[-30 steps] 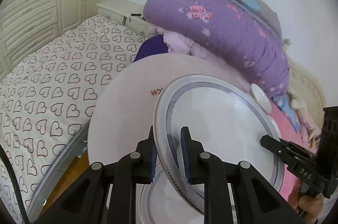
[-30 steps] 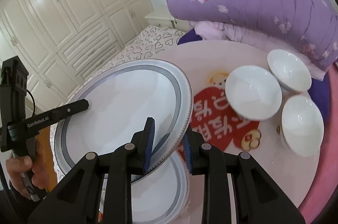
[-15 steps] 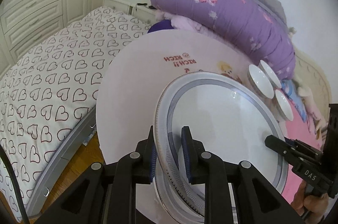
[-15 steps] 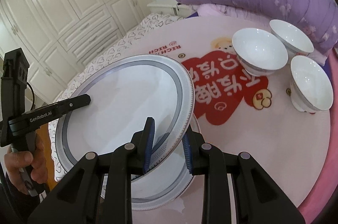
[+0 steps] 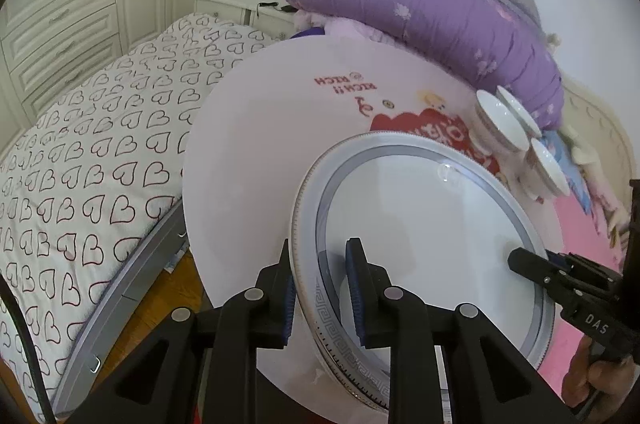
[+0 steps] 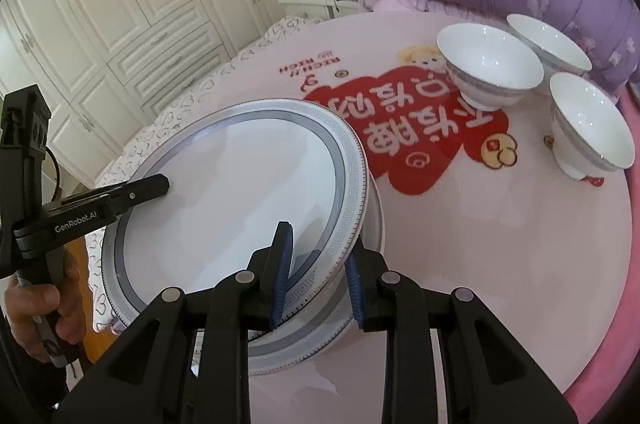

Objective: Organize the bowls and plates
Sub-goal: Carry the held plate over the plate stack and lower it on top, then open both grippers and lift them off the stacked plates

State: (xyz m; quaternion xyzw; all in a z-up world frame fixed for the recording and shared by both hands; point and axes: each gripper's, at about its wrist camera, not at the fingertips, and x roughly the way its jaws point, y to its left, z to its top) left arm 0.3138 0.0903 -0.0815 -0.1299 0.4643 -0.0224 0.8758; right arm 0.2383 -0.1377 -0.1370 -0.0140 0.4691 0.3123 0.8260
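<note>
A bed (image 5: pixel 92 159) with a heart-print sheet fills the left of the left wrist view, with cream wardrobes (image 6: pixel 120 3) behind it and a rolled purple quilt (image 5: pixel 432 7) at the far side of the room. Against these sits a round pale pink table (image 6: pixel 500 264) printed with a red cartoon patch (image 6: pixel 424 135). The largest of the task's things is the plate (image 6: pixel 232 199), white with a grey patterned rim, held tilted just above a second plate (image 6: pixel 320 340) that lies flat on the near edge of the table; only the lower plate's rim shows beneath it. The two grippers hold the top plate from opposite sides. The left gripper (image 5: pixel 320 288) has its blue-padded jaws narrow with the plate's rim between them; they have just been opening a little, and whether the pads still press on the rim cannot be told. The right gripper (image 6: pixel 316 272) has its jaws narrow too, closed on the opposite rim, one pad above the plate's face and one below. A hand (image 6: pixel 36 308) grips the left tool's handle at the edge of the right wrist view. Three white bowls (image 6: pixel 488 67) stand upright close together on the far right part of the table, well apart from the plates, near the quilt.
</note>
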